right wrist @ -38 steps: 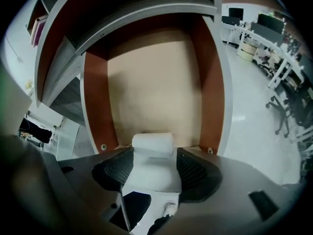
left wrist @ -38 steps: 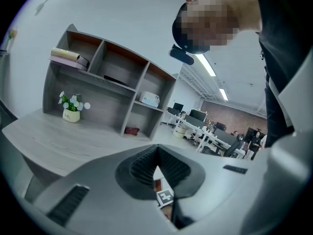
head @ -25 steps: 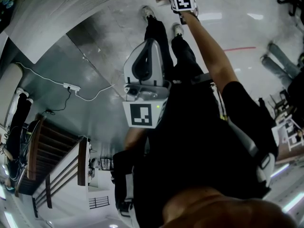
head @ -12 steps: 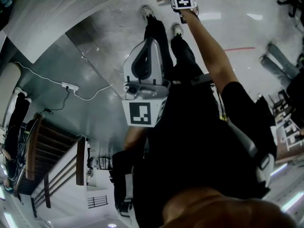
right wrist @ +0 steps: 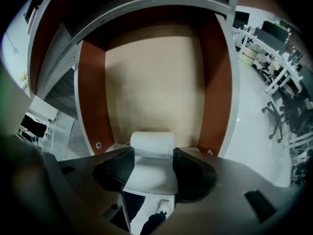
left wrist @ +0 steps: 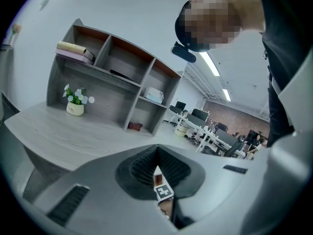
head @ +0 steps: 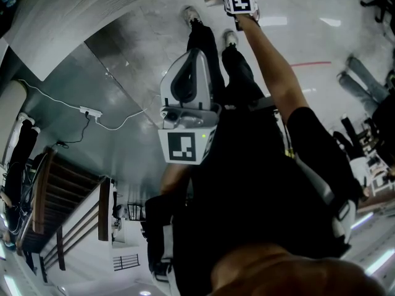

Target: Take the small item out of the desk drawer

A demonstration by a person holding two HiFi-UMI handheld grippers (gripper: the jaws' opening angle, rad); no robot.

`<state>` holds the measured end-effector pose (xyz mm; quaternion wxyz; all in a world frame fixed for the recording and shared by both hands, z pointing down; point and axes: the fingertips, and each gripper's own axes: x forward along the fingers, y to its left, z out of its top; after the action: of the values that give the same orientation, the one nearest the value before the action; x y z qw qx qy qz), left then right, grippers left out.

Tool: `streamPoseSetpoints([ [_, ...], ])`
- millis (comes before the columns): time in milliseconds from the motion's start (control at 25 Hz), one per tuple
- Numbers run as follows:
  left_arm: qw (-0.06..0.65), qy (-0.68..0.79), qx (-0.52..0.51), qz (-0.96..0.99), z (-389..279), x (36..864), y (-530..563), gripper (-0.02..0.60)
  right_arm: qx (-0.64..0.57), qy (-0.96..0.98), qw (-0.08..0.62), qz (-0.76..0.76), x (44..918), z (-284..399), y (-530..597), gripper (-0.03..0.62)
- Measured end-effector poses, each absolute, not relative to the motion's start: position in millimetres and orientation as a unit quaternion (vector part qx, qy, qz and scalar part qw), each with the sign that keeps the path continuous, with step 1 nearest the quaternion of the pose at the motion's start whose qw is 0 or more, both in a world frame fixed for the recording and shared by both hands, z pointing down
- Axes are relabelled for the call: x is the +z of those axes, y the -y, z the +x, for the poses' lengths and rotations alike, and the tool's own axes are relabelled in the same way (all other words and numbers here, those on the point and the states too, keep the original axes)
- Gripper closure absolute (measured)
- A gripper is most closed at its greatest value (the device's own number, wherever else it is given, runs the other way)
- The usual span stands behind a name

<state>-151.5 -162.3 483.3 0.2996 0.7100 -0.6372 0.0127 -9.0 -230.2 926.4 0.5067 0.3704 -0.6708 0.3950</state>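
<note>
The drawer is open and the right gripper is at its front, jaws apart, with the small white roll on the drawer floor just off their tips, not yet gripped or lifted, while the left gripper hangs idle, jaws together on nothing

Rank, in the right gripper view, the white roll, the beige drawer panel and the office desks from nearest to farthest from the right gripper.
1. The white roll: at the tips of the right gripper's open tongs, centre.
2. The beige drawer panel: behind the roll, centre.
3. The office desks: far off at the right edge, outside the drawer.
</note>
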Motion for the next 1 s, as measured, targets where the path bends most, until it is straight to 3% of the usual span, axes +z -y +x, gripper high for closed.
streamPoseSetpoints([
  [120,0.298,0.637,0.012,0.711,-152,482,160,0.592,0.347,0.667,0.529,0.394,924,8,241,0.349],
  [520,0.284,0.639,0.006,0.715,-142,464,152,0.592,0.397,0.682,0.494,0.364,898,-11,223,0.350],
  [680,0.277,0.641,0.007,0.716,-134,459,145,0.592,0.335,0.685,0.510,0.397,889,15,236,0.350],
  [1000,0.261,0.652,0.007,0.712,-127,439,132,0.592,0.322,0.703,0.493,0.398,845,19,230,0.350],
])
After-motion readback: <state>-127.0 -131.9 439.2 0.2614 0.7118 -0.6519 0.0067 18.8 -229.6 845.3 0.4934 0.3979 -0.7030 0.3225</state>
